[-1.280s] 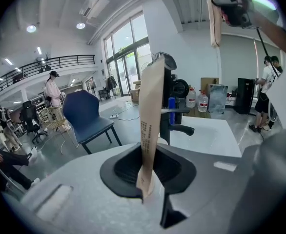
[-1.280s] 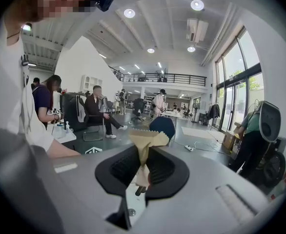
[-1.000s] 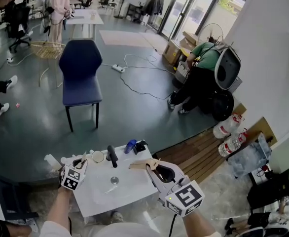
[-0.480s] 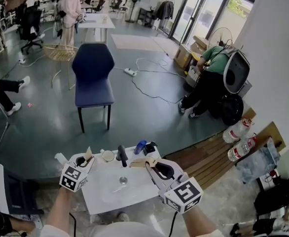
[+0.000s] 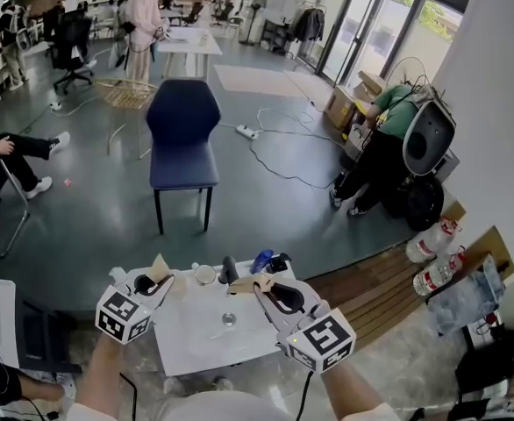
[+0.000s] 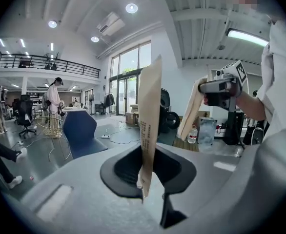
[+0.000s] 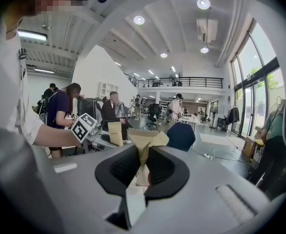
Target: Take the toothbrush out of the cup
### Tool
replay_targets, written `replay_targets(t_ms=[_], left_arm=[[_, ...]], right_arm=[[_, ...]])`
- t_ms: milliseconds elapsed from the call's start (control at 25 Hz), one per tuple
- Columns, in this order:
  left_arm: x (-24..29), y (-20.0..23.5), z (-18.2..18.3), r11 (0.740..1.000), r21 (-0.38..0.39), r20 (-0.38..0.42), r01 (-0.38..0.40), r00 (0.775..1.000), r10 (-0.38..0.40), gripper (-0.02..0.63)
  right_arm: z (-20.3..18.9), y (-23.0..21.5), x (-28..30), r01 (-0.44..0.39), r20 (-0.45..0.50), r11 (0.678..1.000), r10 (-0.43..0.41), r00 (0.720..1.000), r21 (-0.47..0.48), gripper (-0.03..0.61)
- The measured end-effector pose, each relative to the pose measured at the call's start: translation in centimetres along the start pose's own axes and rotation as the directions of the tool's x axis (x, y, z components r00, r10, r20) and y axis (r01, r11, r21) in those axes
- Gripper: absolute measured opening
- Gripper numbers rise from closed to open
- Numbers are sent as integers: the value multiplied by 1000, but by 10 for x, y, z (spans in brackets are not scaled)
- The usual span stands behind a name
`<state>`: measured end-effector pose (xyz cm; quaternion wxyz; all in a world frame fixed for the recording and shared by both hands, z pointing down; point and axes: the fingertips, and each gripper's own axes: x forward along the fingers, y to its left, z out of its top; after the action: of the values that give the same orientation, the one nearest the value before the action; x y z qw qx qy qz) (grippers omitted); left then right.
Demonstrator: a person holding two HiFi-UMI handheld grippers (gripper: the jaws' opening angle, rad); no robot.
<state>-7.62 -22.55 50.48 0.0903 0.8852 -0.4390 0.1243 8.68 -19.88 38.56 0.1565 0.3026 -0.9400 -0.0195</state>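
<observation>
Grey polished floor [image 5: 90, 226] is spread through a large open hall, where a blue chair [image 5: 184, 134] is placed beyond a small white table [image 5: 196, 345] at the lower edge of the head view. Cardboard boxes [image 5: 362, 90] are stacked near the glass doors [image 5: 362, 16] at the far right; what is kept in them cannot be told. Two large clear bottles [image 5: 435, 253] are seen by the right wall.

On the table's far edge a pale cup [image 5: 205, 274] is stood upright, just beside a dark upright object [image 5: 225, 270]. A blue item [image 5: 261, 260] and a black item [image 5: 280, 261] are placed further right, and a small round metallic piece [image 5: 229, 319] is laid near the middle. The cup's inside is seen from above as a pale disc, too small for its contents to be made out. The toothbrush cannot be picked out with certainty in any view, so neither its look nor whether it is in the cup can be told.

The left gripper [image 5: 154, 281] is held over the table's far left corner, its jaws clenched on a printed tan strip [image 6: 150, 116]. The strip is stood upright between them, with small dark print along one edge. The right gripper [image 5: 264, 288] is held over the table's right side, its jaws clamped on a creased tan piece [image 7: 145, 141], which is pointed leftward across the table. The two grippers are kept apart, and the cup is seen between and just beyond their tips, touched by neither.
</observation>
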Motion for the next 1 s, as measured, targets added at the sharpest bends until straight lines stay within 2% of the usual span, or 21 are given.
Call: replay_targets(t_ms=[760, 1000], left_arm=[[-67, -46, 58, 993, 77, 69, 91, 993, -97, 52], [-84, -59, 63, 985, 114, 77, 130, 987, -139, 52]], right_arm=[[14, 33, 16, -66, 16, 997, 67, 998, -27, 28], [18, 48, 22, -77, 19, 996, 78, 997, -41, 28]])
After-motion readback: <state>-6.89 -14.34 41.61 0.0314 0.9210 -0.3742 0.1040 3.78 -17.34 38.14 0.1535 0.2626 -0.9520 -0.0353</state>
